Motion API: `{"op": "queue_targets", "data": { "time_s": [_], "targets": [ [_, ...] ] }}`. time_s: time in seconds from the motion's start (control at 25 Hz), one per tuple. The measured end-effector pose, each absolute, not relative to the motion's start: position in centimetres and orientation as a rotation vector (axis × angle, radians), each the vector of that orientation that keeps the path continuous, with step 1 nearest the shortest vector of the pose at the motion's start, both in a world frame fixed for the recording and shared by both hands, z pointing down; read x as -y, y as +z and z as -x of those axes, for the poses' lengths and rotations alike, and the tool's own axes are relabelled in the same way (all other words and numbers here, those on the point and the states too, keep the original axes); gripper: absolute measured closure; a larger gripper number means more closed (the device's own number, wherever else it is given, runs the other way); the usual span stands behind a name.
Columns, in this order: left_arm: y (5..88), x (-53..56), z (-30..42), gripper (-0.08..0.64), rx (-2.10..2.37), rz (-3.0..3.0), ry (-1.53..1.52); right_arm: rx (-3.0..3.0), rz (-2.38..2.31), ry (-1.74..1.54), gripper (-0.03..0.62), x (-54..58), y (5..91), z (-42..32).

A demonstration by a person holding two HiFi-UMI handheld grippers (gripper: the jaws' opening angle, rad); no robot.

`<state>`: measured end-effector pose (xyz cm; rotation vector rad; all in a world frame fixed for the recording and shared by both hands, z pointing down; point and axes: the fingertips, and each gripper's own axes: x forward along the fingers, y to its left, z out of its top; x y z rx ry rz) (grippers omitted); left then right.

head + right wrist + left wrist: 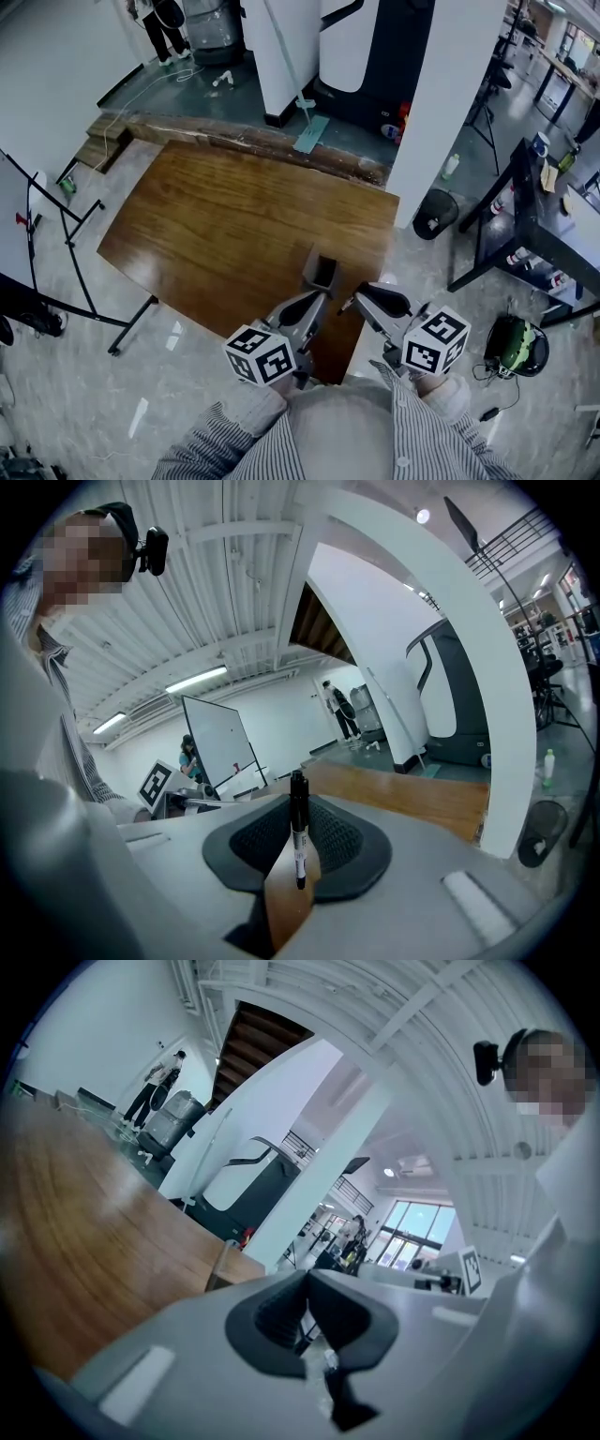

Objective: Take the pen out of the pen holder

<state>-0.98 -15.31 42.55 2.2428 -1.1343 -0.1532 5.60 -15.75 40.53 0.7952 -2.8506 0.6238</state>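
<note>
- The brown wooden bench (234, 225) carries one item, a dark square open-topped pen holder (322, 271). It stands upright near the bench edge closest to the person.
- The right hand-held gripper (298, 810) has its jaws clamped on a black pen with a white printed label (298, 834). The pen stands upright between the ribbed pads, with its cap above them.
- In the head view, the right hand-held gripper (350, 305) sits to the right of the pen holder and apart from it, over the bench edge. The pen is outside the holder.
- The left hand-held gripper (307, 1283) has its pads pressed together, and nothing shows between them.
- In the head view, the left hand-held gripper (314, 298) lies just beside the near side of the pen holder, between the holder and the person. In the left gripper view, the pen holder (222, 1266) appears to the left of the jaws, not between them.
- A white square column (441, 103) stands just beyond the bench's far right corner, with a black round waste bin (434, 214) at its foot.
- A black tripod stand (66, 225) stands on the floor to the left of the bench.
- A dark side table (534, 211) stands well to the right.
- The person's grey striped sleeves (234, 431) fill the lower edge of the head view.
</note>
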Motion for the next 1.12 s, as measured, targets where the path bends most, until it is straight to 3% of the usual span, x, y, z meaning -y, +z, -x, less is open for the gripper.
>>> {"op": "queue_targets", "data": {
  "time_s": [1.12],
  "targets": [
    [41.3, 16.4, 0.0, 0.552, 0.964, -2.346, -0.009, 2.809, -0.809, 0.622, 0.534, 15.3, 41.5, -6.1]
  ]
}}
